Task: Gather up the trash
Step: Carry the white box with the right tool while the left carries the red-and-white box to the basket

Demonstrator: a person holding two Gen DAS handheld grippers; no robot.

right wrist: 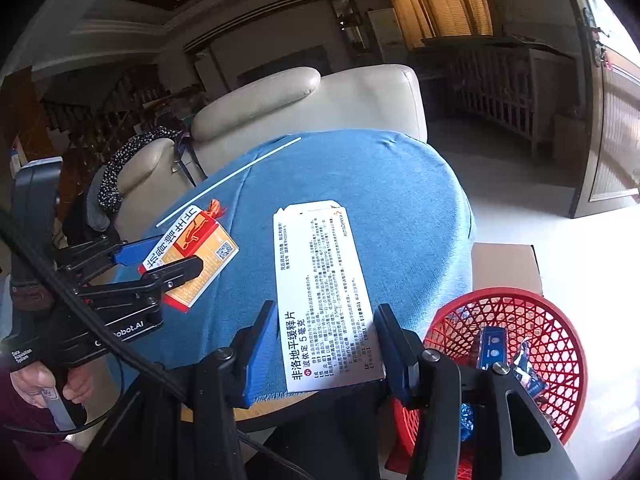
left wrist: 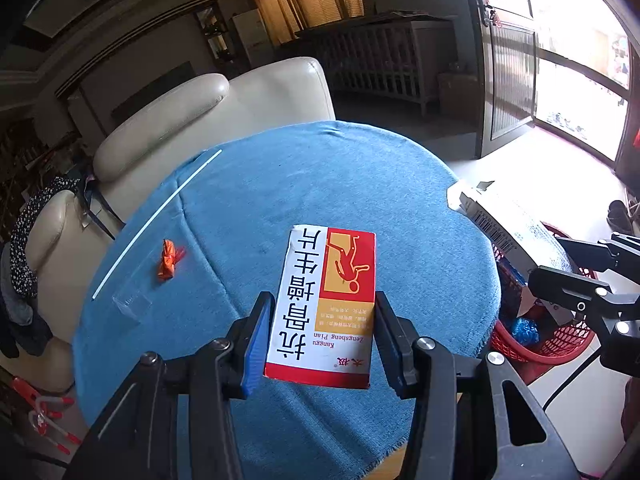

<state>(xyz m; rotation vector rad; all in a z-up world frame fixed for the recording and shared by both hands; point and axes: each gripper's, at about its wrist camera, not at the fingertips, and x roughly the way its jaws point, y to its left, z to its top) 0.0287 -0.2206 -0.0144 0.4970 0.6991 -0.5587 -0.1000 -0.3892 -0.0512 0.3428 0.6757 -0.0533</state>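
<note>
The left gripper [left wrist: 322, 336] clamps the red medicine box [left wrist: 326, 304] and the right gripper [right wrist: 326, 350] the white medicine box [right wrist: 320, 292] endwise between their fingers, lifted clear of the bench [left wrist: 320, 184] for transfer to the red basket [right wrist: 532, 308].

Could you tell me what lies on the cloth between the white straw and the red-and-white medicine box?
In the left wrist view, a crumpled orange wrapper lies between the white straw and the red-and-white medicine box, beside a clear plastic piece.

The right gripper [right wrist: 326, 344] clamps a white printed medicine carton [right wrist: 326, 300] above the blue-cloth-covered round bench [right wrist: 400, 200]. Lower right, a red plastic mesh basket [right wrist: 560, 328] holds what seem to be blue packets. At left, the left gripper [right wrist: 160, 258] grips a red-and-orange box [right wrist: 192, 248].
</note>
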